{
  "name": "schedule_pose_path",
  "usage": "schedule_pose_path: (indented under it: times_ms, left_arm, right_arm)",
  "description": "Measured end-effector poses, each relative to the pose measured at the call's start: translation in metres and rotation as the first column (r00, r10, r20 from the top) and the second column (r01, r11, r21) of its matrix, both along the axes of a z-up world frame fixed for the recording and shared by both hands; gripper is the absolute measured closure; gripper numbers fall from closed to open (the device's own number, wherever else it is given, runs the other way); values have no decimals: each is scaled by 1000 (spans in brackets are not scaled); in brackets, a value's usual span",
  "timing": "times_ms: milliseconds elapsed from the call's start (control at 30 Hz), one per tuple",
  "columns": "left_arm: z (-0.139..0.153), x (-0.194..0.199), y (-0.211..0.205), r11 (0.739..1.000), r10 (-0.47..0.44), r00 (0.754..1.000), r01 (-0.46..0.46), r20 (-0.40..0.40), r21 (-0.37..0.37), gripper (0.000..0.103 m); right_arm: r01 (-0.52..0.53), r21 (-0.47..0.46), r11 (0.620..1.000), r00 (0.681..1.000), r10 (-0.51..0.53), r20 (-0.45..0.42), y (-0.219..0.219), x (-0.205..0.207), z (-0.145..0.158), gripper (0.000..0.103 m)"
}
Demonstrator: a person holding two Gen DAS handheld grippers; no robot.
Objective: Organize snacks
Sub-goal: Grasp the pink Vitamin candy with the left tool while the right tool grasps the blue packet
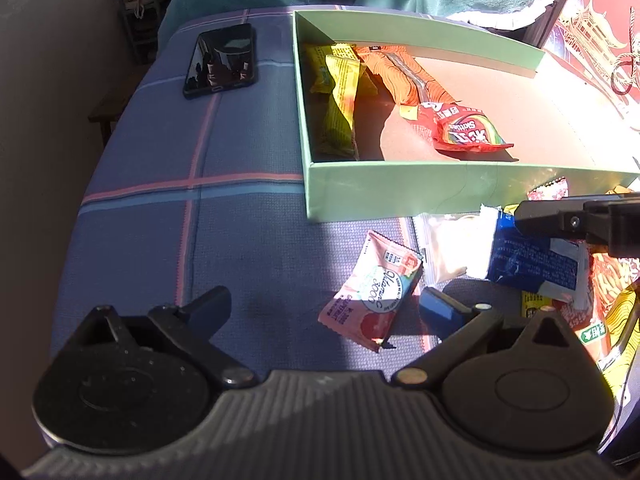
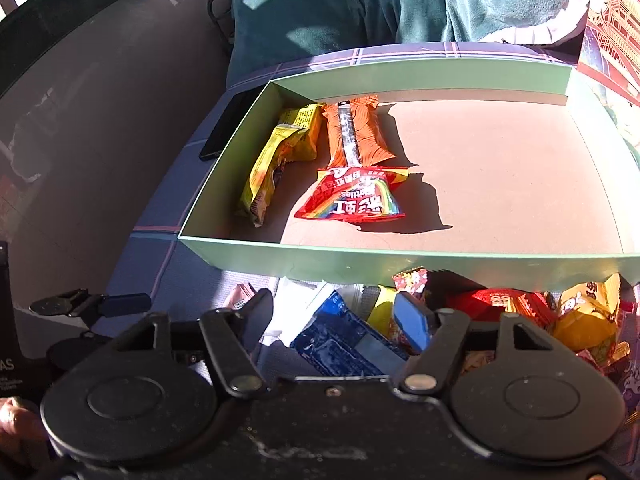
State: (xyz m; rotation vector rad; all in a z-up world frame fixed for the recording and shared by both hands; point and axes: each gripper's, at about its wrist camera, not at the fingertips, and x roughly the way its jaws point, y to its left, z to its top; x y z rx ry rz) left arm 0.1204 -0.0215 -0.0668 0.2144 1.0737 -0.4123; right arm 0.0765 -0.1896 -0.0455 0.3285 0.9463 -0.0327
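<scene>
A pale green box point(image 1: 400, 192) point(image 2: 280, 258) holds a yellow packet point(image 1: 340, 92) point(image 2: 276, 160), an orange packet point(image 1: 416, 76) point(image 2: 356, 132) and a red Skittles bag point(image 1: 464, 126) point(image 2: 356, 196). My left gripper point(image 1: 324, 304) is open, low over the cloth, with a pink Vitamin C sachet point(image 1: 376, 292) between its fingers. My right gripper point(image 2: 340, 312) is open above a blue packet point(image 2: 344, 344) point(image 1: 532, 260) in the loose snack pile in front of the box. One right finger point(image 1: 560, 220) shows in the left wrist view.
A black phone point(image 1: 222, 60) lies on the blue plaid cloth point(image 1: 160, 220) left of the box. Several red and yellow snack packets point(image 2: 560, 312) lie piled to the right. A red decorated box point(image 1: 600, 32) stands at the far right. A person in teal sits behind.
</scene>
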Motion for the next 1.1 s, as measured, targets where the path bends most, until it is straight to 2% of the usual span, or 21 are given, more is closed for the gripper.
schedule_pose_path:
  times_ms: [100,167,200,267,300,433,633,700,767,800,833,867,967,1033,1100]
  left_arm:
    - [-6,1,-9,1000,-28,1000,28,0,6,2]
    - [-10,0,-14,999,-53,999,53,0,5,16]
    - [-9,-3,-16,998,-62,998,61,27,20,21]
    - [-6,-8,-18,995,-96,993,93,62,49,62]
    - [-3,-7,-16,994,-107,993,106,43,29,69]
    - [-1,-7,5,998,-64,998,63,16,7,71]
    - [2,-14,33,1000,-4,1000,4,-11,-13,69]
    - [1,-15,39,1000,15,1000,-15,-14,-16,66]
    - [1,-16,43,999,30,999,-30,-16,-18,56]
    - [0,-16,45,999,36,999,-36,-16,-15,52]
    - [-1,-15,45,999,40,999,-40,-17,-8,44]
    - [-2,-15,45,999,44,999,-44,-17,4,38]
    - [-4,-14,41,999,28,1000,-28,-3,30,36]
    - [-5,-14,37,999,13,1000,-13,10,39,37]
    - [-5,-15,35,999,5,1000,-6,31,35,48]
  right_arm:
    - [-8,-4,1000,1000,8,-7,0,-1,-4,35]
    - [-16,-1,1000,1000,16,-16,0,1,-6,35]
    - [-22,0,1000,1000,22,-21,1,2,-8,35]
    - [-40,-1,999,999,39,-32,3,3,-10,35]
    - [-49,-2,999,998,49,-37,5,3,-11,35]
    - [-97,-25,995,994,95,-58,18,2,-17,35]
    - [-193,-126,973,980,186,-64,47,-1,-21,35]
    - [-233,-183,955,972,222,-76,60,0,-25,37]
    - [-277,-231,932,960,260,-104,72,0,-32,49]
    - [-287,-258,923,957,265,-117,76,-1,-36,64]
    - [-298,-265,917,953,272,-132,78,-2,-40,71]
    - [-294,-265,918,955,269,-127,78,-3,-41,71]
    - [-275,-249,929,961,254,-114,75,-6,-40,72]
    - [-245,-197,949,968,228,-105,68,-7,-37,72]
    - [-218,-145,965,974,205,-99,60,-8,-34,72]
